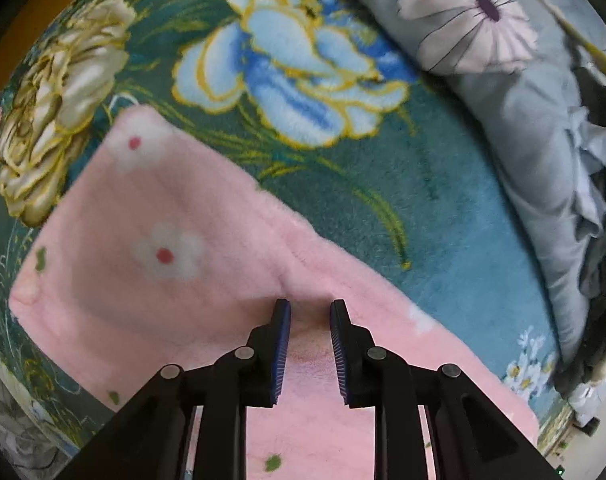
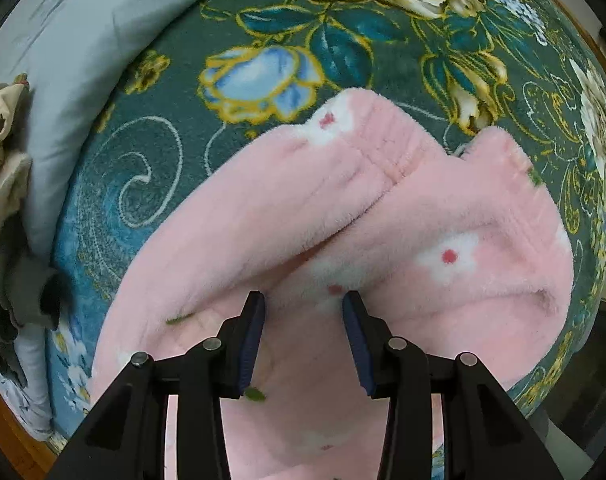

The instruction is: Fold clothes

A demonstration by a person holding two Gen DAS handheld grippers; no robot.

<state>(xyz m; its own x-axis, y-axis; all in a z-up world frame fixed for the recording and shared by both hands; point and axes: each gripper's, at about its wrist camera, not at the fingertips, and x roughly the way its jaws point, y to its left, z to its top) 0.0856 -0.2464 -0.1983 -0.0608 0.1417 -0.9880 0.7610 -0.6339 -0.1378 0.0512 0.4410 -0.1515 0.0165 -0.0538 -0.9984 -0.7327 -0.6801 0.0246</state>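
A pink fleece garment (image 1: 171, 248) with white flowers lies on a teal floral blanket (image 1: 443, 220). My left gripper (image 1: 310, 307) is over it, its jaws narrowly apart with a ridge of pink fabric pinched up between the fingertips. In the right wrist view the same pink garment (image 2: 403, 240) is partly folded, one layer lapped over another, with two cuffed ends pointing away. My right gripper (image 2: 303, 300) hovers just above it with jaws open and nothing between them.
A grey-blue quilt with a pale daisy (image 1: 475, 28) is bunched along the right of the left wrist view and shows in the right wrist view (image 2: 63, 80) at left. Beige and grey clothes (image 2: 3, 200) lie at the far left. The blanket's edge (image 2: 575, 340) drops off at right.
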